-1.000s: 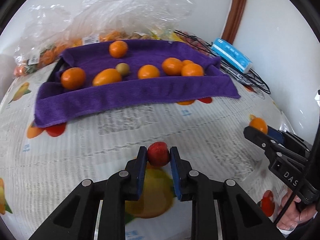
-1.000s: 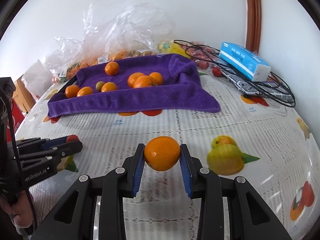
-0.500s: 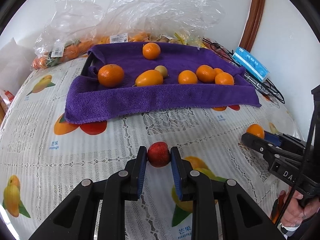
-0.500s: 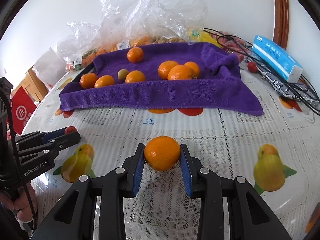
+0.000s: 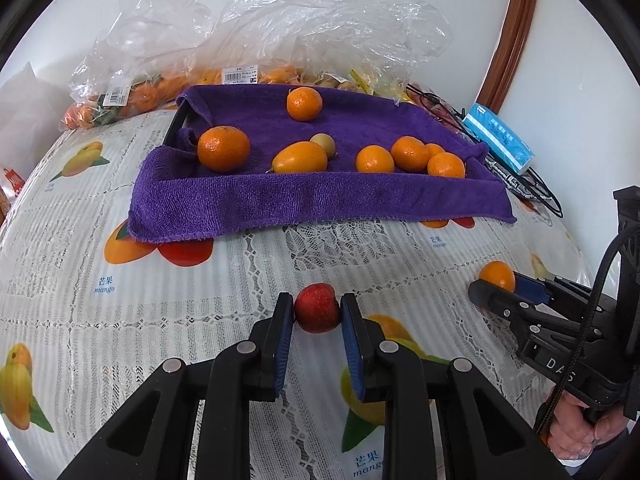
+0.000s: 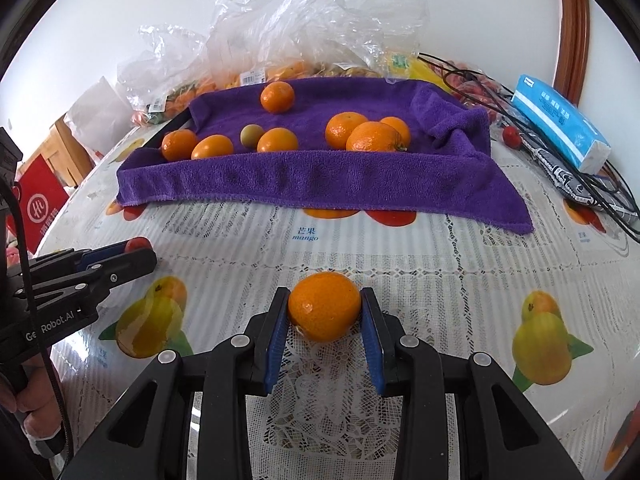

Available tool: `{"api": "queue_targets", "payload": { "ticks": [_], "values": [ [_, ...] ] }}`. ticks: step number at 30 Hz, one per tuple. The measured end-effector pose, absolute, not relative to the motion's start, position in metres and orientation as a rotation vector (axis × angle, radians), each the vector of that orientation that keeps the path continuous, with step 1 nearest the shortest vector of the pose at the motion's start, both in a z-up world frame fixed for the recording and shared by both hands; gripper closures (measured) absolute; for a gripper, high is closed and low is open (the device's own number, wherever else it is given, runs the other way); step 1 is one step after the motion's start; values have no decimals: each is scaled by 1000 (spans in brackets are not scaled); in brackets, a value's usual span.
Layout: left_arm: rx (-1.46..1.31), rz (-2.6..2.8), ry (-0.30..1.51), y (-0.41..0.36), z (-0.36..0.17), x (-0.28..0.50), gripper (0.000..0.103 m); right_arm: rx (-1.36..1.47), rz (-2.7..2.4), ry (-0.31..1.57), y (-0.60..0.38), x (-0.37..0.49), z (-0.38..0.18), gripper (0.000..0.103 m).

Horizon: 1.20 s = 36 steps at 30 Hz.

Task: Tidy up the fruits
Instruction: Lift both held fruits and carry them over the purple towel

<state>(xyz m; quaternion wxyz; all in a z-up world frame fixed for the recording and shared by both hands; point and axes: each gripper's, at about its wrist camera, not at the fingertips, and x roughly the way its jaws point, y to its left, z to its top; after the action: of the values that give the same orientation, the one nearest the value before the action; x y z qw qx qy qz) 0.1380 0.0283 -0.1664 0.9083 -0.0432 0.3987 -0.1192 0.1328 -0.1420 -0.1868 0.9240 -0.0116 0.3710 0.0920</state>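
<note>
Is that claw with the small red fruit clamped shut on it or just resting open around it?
Shut: both pads of the left claw press the red fruit.

"mango" on tablecloth (image 6: 400,248); "GenRobot.AI" on left gripper (image 6: 132,251).

This looks like a room in someone's home. The worktop (image 6: 460,264) wears a plastic cover printed with mangoes over white lace, shop bags (image 5: 280,32) with price stickers slump against a plain white wall, and a purple towel (image 6: 320,176) is spread out for loose oranges (image 5: 223,149). A tissue pack (image 6: 560,124), tangled cables (image 6: 592,184) and brown wooden trim (image 5: 516,28) fill the corner.
</note>
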Motion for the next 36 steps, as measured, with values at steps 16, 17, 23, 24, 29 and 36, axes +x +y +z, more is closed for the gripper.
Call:
{"api": "queue_targets", "payload": {
  "ticks": [16,17,23,24,29,36],
  "values": [
    [-86,-255,769,28,-159,130,80,-19,190,761,-142,133,-187,69],
    [-85,-255,769,29,-159,130,80,-18,190,760,-143,133,-187,69],
    [-85,-255,769,29,-160,130,80,-16,191,760,-143,133,-188,69],
    [-86,-255,768,29,-159,130,80,-15,191,760,-144,133,-188,69],
    [-81,-256,757,29,-158,128,80,-3,187,757,-146,132,-187,69],
    [-90,-249,761,30,-159,129,80,28,182,751,-150,132,-187,69]
  ]
}}
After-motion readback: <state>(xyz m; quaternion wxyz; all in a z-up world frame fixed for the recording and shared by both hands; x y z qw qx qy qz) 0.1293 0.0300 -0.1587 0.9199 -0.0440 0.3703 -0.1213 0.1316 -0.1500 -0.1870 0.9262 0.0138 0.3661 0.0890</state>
